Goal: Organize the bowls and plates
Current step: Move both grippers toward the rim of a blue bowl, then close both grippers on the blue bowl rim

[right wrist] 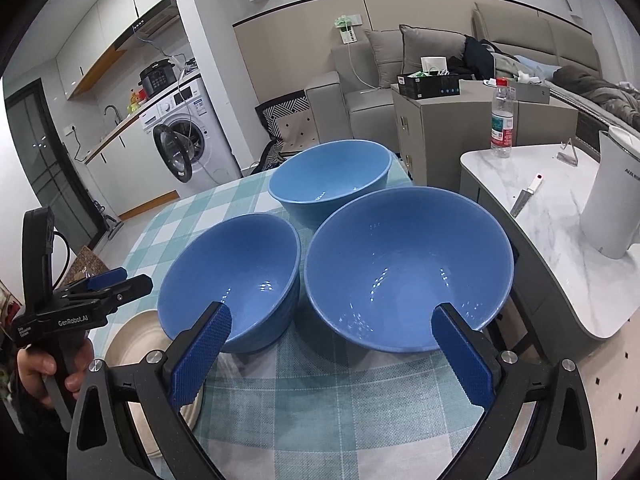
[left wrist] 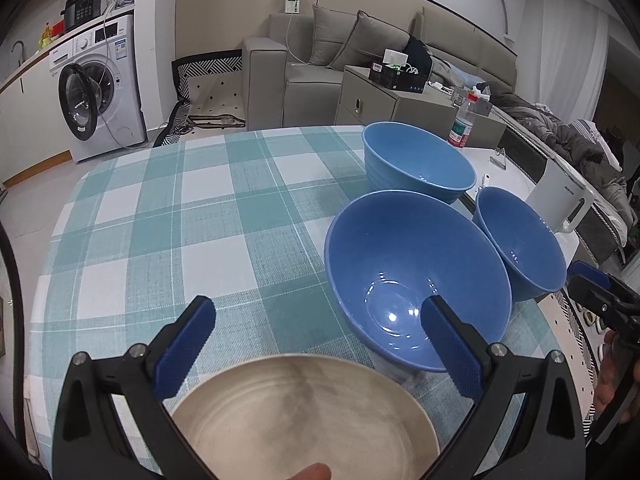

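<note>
both jaws wide apart, holding nothing

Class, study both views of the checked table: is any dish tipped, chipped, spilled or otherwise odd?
One oddity: the cream plate carries a dark grey smear across its face. The three blue bowls sit upright, empty and intact. Nothing is spilled on the cloth.

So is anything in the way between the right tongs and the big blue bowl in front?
No. The right tongs are open, and only bare checked tablecloth lies before the big blue bowl. Nothing visible blocks it.
</note>
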`<state>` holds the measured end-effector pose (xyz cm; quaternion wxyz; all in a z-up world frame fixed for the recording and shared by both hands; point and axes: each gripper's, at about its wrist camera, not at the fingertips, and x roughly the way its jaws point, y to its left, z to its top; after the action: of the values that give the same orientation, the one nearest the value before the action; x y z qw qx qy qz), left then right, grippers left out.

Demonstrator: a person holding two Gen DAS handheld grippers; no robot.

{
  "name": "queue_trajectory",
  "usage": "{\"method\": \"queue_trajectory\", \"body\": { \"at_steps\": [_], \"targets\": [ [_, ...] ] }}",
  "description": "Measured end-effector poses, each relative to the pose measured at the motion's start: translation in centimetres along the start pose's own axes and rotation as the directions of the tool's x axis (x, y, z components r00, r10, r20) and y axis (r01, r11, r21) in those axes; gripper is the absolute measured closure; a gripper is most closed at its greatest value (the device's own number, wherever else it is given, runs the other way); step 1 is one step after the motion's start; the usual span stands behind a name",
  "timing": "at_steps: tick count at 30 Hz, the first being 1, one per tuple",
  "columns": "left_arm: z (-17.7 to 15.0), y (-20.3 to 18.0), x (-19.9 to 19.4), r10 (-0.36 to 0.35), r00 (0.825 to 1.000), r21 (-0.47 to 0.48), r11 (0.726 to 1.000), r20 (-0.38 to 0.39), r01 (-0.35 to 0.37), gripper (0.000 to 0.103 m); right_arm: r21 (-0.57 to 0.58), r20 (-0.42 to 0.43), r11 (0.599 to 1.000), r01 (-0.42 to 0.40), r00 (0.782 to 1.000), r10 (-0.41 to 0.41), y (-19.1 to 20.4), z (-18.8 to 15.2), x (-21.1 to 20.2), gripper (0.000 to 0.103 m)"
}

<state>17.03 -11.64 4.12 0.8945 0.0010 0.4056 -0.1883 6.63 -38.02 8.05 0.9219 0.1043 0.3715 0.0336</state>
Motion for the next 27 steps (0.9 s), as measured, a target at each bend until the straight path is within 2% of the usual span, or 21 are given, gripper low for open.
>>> {"method": "queue_trajectory", "body": {
  "at_steps": [7,15,19,22,27],
  "targets": [
    [0.5,0.3,0.8,0.003,1.0,-0.001,1.0,-0.018,-0.003,0.0,0.005,-0.01,1.0,-0.015,1.0,0.015,-0.1,0.8,0.5,0.001],
    [1.1,0.6,1.9,-0.004,0.999,-0.003,1.0,-0.041,0.004,0.001,-0.033,-0.051,0.996,-0.087,0.995,0.086,2.4,1.1,2.2,0.001],
    [1.3,0.3,2.4,-0.021,0.999,0.022,1.0,-0.047,0.022,0.003,-0.042,-0.078,0.992,-0.122,0.99,0.118,3.5,1.0,3.2,0.009],
    [1.4,0.0,2.6,-0.041,0.997,0.042,0.998,-0.06,0.044,0.012,-0.064,-0.095,0.987,-0.149,0.985,0.143,4.4,0.8,3.5,0.018],
    [1.7,0.0,3.0,-0.052,0.996,0.054,0.997,-0.066,0.055,0.013,-0.078,-0.116,0.981,-0.178,0.979,0.169,5.4,0.7,3.9,0.024]
  ]
}}
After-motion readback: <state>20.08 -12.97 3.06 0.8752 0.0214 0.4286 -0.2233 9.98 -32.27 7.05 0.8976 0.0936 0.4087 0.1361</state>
